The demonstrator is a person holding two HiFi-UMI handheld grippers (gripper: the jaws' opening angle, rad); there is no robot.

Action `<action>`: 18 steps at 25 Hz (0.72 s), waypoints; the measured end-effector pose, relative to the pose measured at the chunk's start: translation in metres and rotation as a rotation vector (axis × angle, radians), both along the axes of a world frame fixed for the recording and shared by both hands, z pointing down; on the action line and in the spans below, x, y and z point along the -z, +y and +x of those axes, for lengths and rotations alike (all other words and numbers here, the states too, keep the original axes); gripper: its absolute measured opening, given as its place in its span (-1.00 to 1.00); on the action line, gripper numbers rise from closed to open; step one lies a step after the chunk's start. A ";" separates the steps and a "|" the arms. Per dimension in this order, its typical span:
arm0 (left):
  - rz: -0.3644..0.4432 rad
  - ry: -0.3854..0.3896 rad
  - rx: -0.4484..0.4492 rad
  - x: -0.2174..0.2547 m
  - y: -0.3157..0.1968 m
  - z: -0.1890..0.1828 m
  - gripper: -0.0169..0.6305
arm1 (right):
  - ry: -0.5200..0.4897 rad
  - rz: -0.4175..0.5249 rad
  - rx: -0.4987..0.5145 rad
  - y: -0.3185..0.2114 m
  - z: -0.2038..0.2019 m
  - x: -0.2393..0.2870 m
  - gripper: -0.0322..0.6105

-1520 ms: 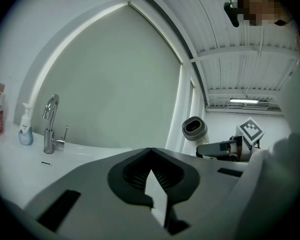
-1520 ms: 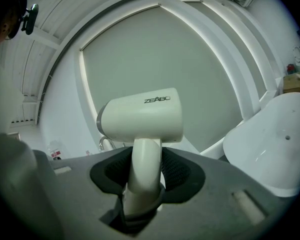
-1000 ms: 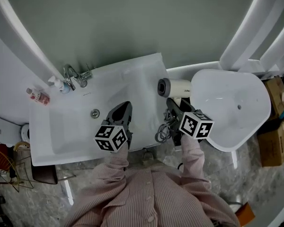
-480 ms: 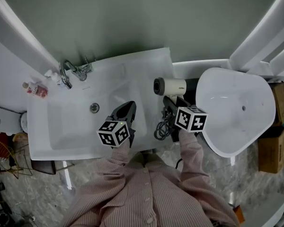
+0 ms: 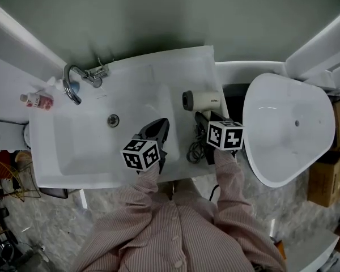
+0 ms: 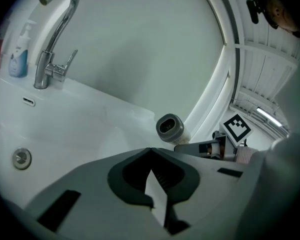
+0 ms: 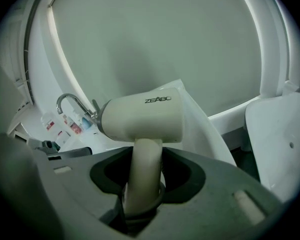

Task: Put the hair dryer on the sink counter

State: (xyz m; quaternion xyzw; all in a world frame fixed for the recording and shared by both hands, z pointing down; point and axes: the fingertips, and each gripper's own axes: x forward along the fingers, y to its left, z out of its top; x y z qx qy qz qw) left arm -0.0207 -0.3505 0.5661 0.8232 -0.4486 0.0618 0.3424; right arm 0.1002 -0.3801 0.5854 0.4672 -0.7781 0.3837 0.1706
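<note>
Right gripper [image 7: 142,184] jaws round hair dryer [image 7: 142,115]

The left forearm [image 5: 139,187] and the right forearm [image 5: 229,177], both in striped cloth, reach forward side by side, the left angled a little toward the right. The left gripper [image 5: 160,124] points forward and slightly rightward, its jaws pressed together at the tips with nothing between them. The right gripper [image 5: 200,118] is held near it, not touching it, and its jaws are clamped on the handle of the hair dryer [image 7: 142,118].
</note>
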 end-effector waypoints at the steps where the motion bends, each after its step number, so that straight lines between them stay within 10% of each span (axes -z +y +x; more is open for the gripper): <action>1: -0.005 -0.003 -0.003 -0.004 -0.001 -0.001 -0.96 | 0.011 -0.010 0.002 -0.002 -0.002 -0.005 -0.40; 18: -0.059 -0.006 -0.013 -0.027 -0.002 0.005 -0.96 | 0.106 -0.078 0.035 -0.008 -0.010 -0.029 -0.40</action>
